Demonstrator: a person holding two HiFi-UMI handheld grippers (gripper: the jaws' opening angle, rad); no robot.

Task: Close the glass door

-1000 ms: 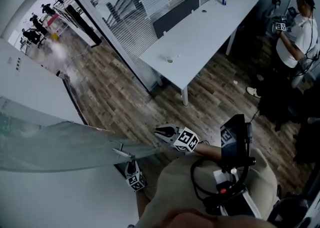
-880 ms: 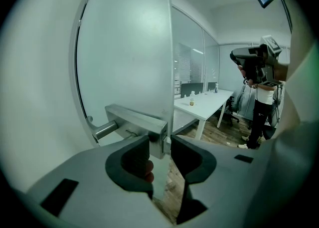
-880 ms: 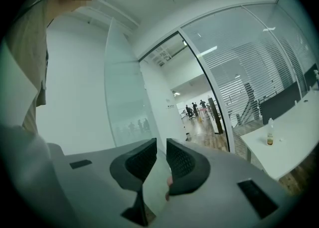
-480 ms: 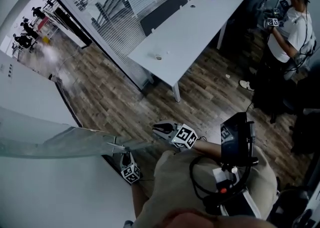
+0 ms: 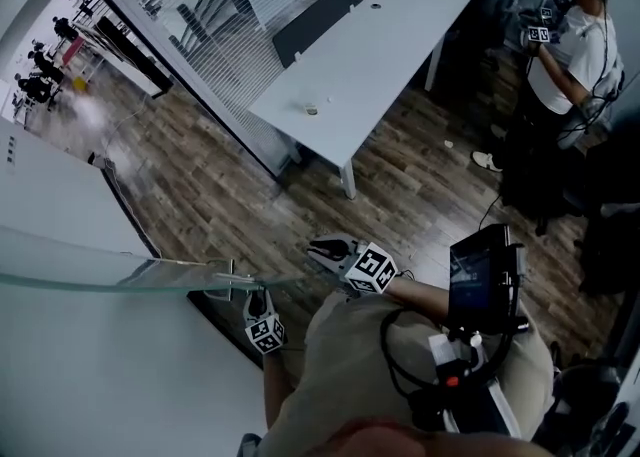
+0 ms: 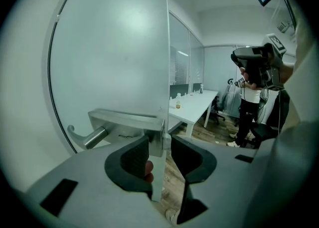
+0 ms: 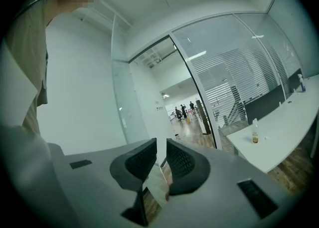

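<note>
As it stands ajar, the glass door (image 5: 90, 275) looks pale.

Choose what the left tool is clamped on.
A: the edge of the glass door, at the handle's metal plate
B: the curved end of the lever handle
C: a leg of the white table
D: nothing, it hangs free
A: in the left gripper view the left tool has its jaws closed over the free edge of the glass door, where the metal plate sits; the lever handle lies untouched beside it.

Frosted glass door (image 6: 119, 47), brushed metal handle (image 6: 92, 136), matt wood-plank floor (image 5: 230, 195)
</note>
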